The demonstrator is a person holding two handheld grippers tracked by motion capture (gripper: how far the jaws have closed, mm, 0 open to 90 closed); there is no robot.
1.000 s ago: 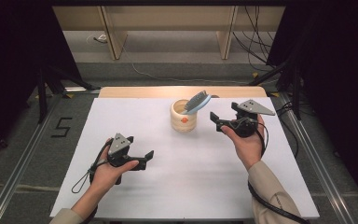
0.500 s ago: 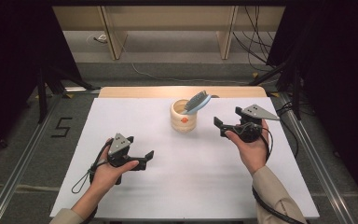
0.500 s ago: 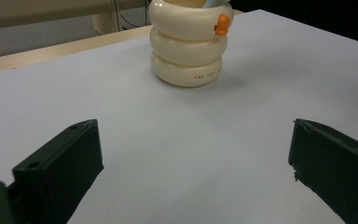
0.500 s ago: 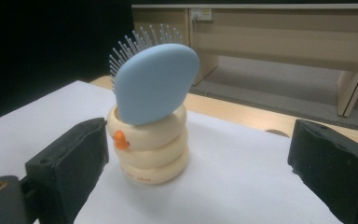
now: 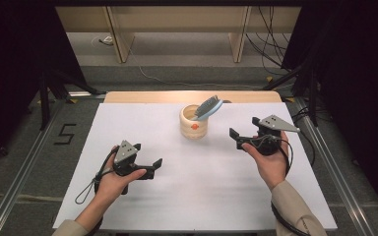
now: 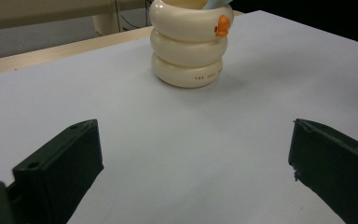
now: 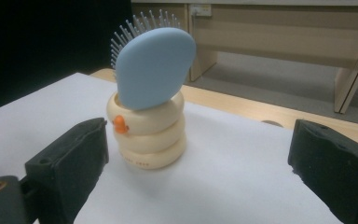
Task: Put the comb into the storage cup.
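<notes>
A cream ringed cup (image 5: 194,124) with a small orange mark stands on the white table (image 5: 202,196), at the middle towards the back. A light blue hairbrush (image 5: 208,107) leans out of it, bristles up. In the right gripper view the brush head (image 7: 154,67) rises over the cup (image 7: 149,135), ahead and left of centre. My right gripper (image 5: 244,130) is held open to the right of the cup, apart from it, with nothing between its jaws (image 7: 196,163). My left gripper (image 5: 147,155) rests open at the near left; the cup (image 6: 189,46) lies farther ahead of it.
The table's wooden back edge (image 5: 147,96) shows behind the white sheet. Beyond it are a grey floor, cables (image 5: 152,76) and wooden legs (image 5: 120,39). Metal rails (image 5: 24,167) run along both sides of the table. Dark stands flank the far corners.
My right gripper has drawn back from the cup, to the right and nearer the person. The left gripper, cup and brush have stayed put.
</notes>
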